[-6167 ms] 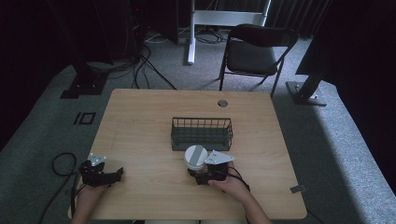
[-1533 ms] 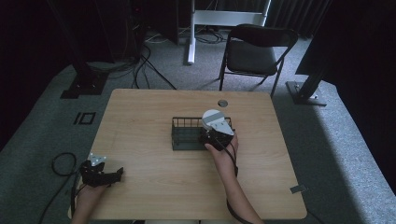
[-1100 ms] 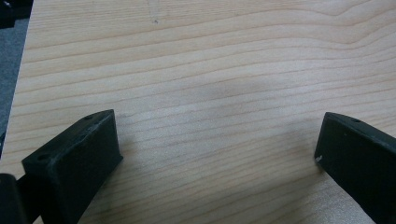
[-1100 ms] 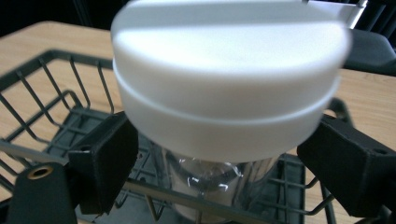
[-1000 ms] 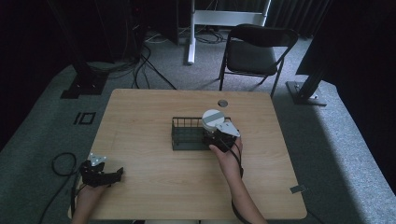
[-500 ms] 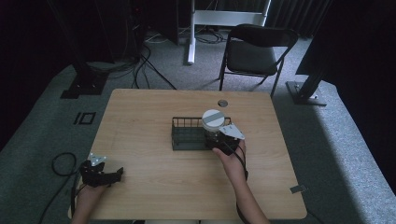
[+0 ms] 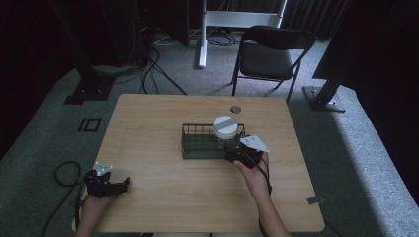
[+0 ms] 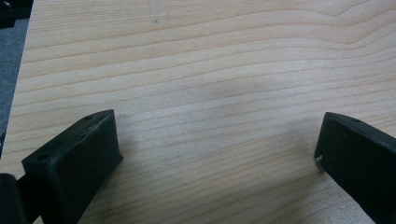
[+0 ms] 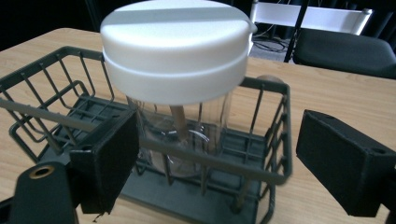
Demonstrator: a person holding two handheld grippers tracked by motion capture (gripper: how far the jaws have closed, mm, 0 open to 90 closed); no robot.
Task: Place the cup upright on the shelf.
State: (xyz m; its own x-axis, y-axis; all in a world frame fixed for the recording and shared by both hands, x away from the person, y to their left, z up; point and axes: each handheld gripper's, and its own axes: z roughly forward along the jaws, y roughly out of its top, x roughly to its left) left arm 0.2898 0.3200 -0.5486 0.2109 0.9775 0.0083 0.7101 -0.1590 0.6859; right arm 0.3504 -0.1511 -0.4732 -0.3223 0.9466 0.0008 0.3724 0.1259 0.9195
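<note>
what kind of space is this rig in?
Likely a lab or studio for recording, not a home. A bare wooden table stands on grey carpet with loose cables, dark stand bases around it and a folding chair behind.

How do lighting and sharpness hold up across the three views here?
High view: dim and soft, the room's edges nearly black, a pale light patch on the carpet at right; the table is evenly lit. Left gripper view: wood grain is clear, the near jaws slightly soft, with faint shadows. Right gripper view: the jar's white lid is bright but not blown out, and the basket is sharp.
</note>
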